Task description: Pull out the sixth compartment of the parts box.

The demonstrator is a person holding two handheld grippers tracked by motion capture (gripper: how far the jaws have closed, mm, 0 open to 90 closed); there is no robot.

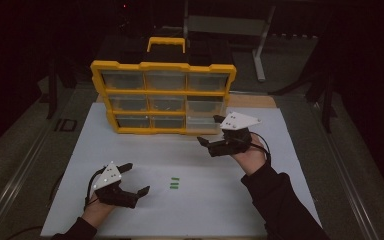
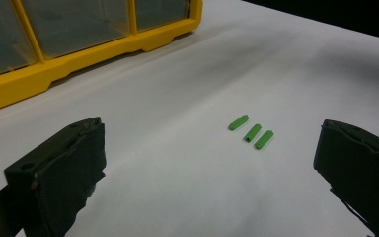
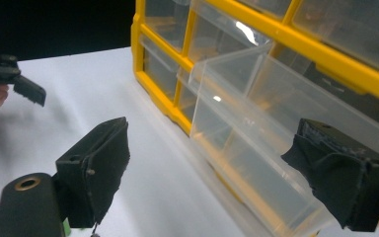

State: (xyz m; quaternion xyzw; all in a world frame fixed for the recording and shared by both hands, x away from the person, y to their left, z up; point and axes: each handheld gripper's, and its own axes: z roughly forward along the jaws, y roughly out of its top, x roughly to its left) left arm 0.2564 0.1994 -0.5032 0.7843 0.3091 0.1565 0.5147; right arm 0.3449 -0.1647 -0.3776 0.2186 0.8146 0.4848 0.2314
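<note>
Three small green pegs (image 1: pixel 174 183) (image 2: pixel 250 132) lie side by side on the white mat (image 1: pixel 220 200). My left gripper (image 1: pixel 137 178) (image 2: pixel 212 163) stands open just left of them, jaws wide apart, nothing between them. A yellow organizer (image 1: pixel 165 95) (image 2: pixel 79 54) (image 3: pixel 158 84) with clear drawers stands upright at the back of the mat. Its bottom right drawer (image 1: pixel 202 123) (image 3: pixel 246 143) is pulled out and looks empty. My right gripper (image 1: pixel 208 130) (image 3: pixel 217 173) is open right in front of that drawer, one jaw on each side of its front, not touching it.
The mat ends in dark table borders left and right (image 1: pixel 25 165). A metal stand (image 1: pixel 260 50) rises behind the organizer, whose yellow handle (image 1: pixel 166 42) sticks up on top. My left gripper (image 3: pixel 15 81) shows far off in the right gripper view.
</note>
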